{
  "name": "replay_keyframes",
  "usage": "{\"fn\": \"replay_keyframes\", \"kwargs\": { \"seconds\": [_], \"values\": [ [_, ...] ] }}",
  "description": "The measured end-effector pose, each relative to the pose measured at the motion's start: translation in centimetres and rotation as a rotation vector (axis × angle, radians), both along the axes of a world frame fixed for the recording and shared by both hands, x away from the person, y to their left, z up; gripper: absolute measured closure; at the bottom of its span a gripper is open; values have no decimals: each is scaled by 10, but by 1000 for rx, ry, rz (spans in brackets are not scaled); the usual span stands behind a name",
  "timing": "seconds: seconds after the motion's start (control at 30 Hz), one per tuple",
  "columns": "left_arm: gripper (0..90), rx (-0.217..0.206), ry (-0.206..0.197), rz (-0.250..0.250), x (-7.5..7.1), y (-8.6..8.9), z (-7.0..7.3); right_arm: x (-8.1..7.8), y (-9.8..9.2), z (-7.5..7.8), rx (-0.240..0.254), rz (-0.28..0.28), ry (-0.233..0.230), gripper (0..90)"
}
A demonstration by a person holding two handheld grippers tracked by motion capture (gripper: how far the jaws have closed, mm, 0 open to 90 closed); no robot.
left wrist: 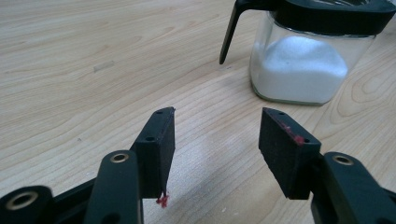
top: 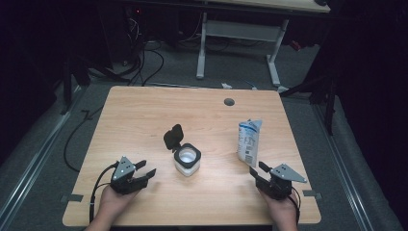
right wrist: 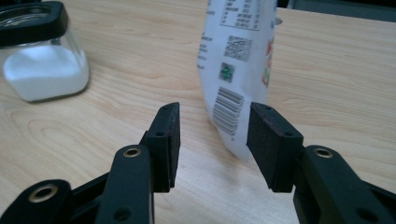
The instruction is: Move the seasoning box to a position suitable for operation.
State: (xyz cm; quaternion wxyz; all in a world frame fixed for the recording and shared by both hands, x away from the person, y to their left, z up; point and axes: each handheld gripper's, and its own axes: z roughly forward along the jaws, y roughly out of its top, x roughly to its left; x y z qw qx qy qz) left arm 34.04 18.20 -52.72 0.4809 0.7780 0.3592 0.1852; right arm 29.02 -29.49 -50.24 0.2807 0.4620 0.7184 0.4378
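Light wooden tabletop [top: 144,120] is seen under dim light, with a square glass jar of white powder, black lid flipped open [top: 187,159], standing near its middle. Right of the jar a white printed pouch [top: 249,142] stands upright. Left gripper [top: 144,174] is held left of the jar, right gripper [top: 258,171] just before the pouch; both sets of jaws are spread apart, nothing gripped.

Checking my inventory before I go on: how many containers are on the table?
2. A glass jar of white powder, lid flipped open, stands mid-table; a white pouch stands upright to its right, just ahead of the right gripper. Nothing seems hidden.
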Motion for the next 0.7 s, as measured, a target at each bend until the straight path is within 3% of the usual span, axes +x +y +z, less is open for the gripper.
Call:
{"fn": "replay_keyframes", "kwargs": {
  "seconds": [0.4, 0.57, 0.7],
  "values": [
    [472, -17, 25, 18, 2, 2, 2, -3, 29, -6, -31, 38, 1, 580],
    [479, -9, 33, 24, 2, 2, 2, 0, 45, -8, -59, 55, -1, 596],
    [518, -27, 49, 28, 3, 4, 2, 5, 58, -9, -61, 74, -4, 594]
  ]
}}
